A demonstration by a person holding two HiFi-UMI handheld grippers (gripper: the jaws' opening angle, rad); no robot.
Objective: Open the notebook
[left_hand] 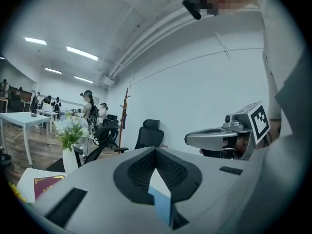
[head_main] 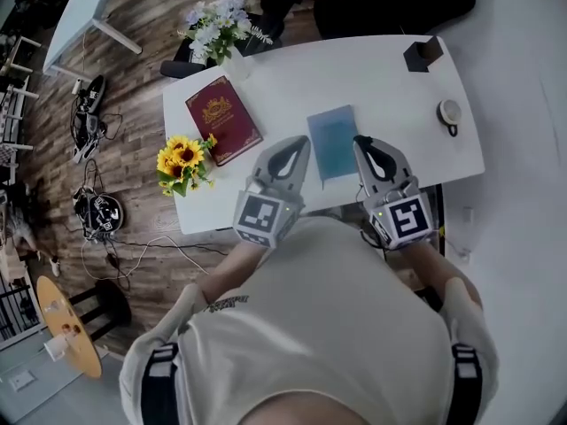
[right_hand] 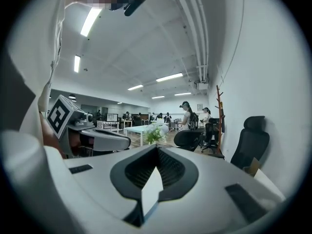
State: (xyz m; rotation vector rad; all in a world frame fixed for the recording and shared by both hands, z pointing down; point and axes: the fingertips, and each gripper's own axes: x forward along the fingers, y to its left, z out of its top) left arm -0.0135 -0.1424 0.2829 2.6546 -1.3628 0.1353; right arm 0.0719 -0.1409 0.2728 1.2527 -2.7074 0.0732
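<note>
Table first: white, carrying a red book at its left and, near our edge, the closed blue notebook, lying flat. We take the blue one for the task's thing. Left tongs and right tongs flank it, both pinched together, empty. It looks thin, light, likely to slide; we would lift the cover at its free edge while pinning the spine side
</note>
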